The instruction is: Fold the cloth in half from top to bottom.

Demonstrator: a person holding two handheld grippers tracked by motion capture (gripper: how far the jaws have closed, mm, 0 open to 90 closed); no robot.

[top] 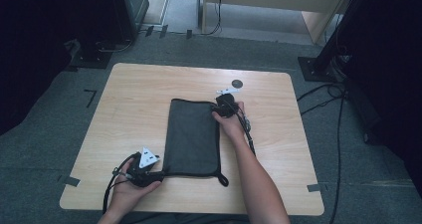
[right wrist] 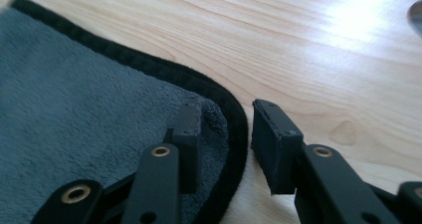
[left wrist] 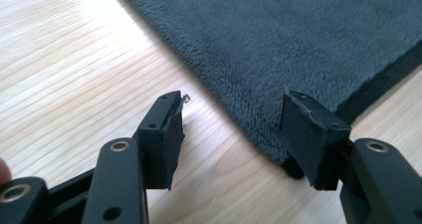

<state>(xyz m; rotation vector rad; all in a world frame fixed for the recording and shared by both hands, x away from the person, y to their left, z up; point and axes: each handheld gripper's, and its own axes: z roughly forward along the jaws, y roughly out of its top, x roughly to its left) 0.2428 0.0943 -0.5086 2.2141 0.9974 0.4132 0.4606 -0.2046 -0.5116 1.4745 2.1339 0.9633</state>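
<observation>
Tongs of both hands sit at opposite corners of the towel, a dark grey cloth with a black hem that lies flat in the middle of the counter, its long axis running from the bottom of the high view toward the top. Left tongs are at the towel's lower left corner in the high view; in the left gripper view their jaws stand apart, one on bare wood and the other over the hem at the corner, with the cloth edge between them and no pad pressing on it, so they are released. Right tongs are at the upper right corner; in the right gripper view one jaw rests on the grey pile and the other stands just outside the rounded hem, with a gap showing, so they straddle the corner without yet clenching it.

As I judge it, the coming move turns on this diagonal: each corner lies straight ahead of its own tongs, between the jaws. Each hand is nearest its own corner, so neither need cross. A black loop at the lower right corner lies apart from both.
</observation>
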